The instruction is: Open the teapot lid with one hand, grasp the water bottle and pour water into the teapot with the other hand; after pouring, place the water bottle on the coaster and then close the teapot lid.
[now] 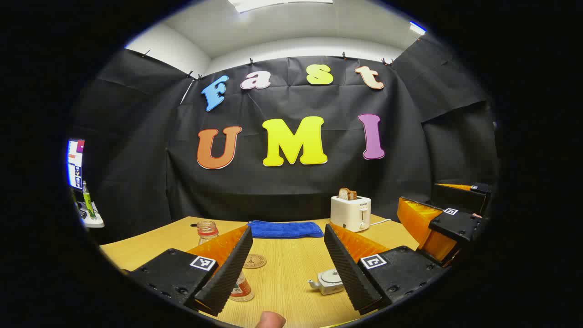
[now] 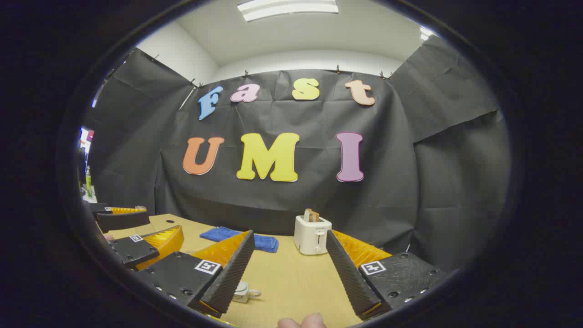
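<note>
A small pale teapot (image 1: 329,281) with its lid on stands on the wooden table (image 1: 291,278), just left of my left gripper's right finger. A clear water bottle (image 1: 240,289) with a red label stands at the left, its middle hidden behind that gripper's left finger and its top showing above. Between bottle and teapot lies a round cork coaster (image 1: 255,261). My left gripper (image 1: 288,231) is open and holds nothing. The right gripper (image 1: 419,193) hovers open at the far right. In the right gripper view, the right gripper (image 2: 289,234) is open above the table, the teapot (image 2: 246,291) peeks past its left finger, and the left gripper (image 2: 159,225) hangs open at the left.
A white toaster (image 1: 350,212) with bread in it stands at the back right, its cord trailing right. A folded blue towel (image 1: 284,229) lies at the table's back edge. A thumb tip (image 1: 271,320) shows at the bottom. A shelf with a green bottle (image 1: 87,200) lies beyond the table's left side.
</note>
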A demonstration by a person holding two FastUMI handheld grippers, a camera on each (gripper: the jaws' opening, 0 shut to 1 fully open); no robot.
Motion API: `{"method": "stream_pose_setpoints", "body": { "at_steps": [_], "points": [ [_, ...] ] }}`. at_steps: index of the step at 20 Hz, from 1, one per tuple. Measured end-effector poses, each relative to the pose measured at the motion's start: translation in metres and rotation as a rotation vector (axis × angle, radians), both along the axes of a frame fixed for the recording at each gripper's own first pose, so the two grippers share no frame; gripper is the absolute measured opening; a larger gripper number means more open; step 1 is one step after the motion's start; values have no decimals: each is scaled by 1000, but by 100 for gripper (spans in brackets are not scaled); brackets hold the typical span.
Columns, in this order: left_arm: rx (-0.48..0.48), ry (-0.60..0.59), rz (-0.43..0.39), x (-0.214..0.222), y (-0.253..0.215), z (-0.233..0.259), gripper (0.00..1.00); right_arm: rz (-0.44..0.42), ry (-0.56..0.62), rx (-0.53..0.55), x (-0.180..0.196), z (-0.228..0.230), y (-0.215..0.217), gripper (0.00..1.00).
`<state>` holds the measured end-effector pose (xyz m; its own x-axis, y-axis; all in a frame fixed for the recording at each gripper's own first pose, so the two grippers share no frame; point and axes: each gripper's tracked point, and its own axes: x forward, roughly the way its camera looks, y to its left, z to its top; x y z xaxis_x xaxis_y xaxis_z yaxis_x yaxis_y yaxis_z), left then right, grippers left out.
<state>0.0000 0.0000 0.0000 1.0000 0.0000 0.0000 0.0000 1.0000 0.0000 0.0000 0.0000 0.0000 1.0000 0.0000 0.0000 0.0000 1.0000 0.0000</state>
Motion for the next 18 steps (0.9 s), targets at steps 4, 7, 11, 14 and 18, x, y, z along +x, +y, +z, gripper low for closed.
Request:
{"method": "stream_pose_setpoints", "body": {
  "at_steps": [4, 7, 11, 14, 18],
  "points": [
    [-1, 5, 2, 0, 1, 0, 99, 8, 3, -10, 1, -2, 2, 95],
    [-2, 7, 5, 0, 1, -1, 99, 9, 7, -7, 1, -3, 2, 95],
    [-4, 5, 8, 0, 1, 0, 99, 8, 12, -2, 3, -3, 1, 95],
    [-1, 10, 14, 1, 2, -2, 99, 8, 16, 7, 3, -5, 1, 95],
    [-2, 15, 12, 1, 2, -2, 99, 9, 25, 20, 3, -8, 0, 95]
  ]
}}
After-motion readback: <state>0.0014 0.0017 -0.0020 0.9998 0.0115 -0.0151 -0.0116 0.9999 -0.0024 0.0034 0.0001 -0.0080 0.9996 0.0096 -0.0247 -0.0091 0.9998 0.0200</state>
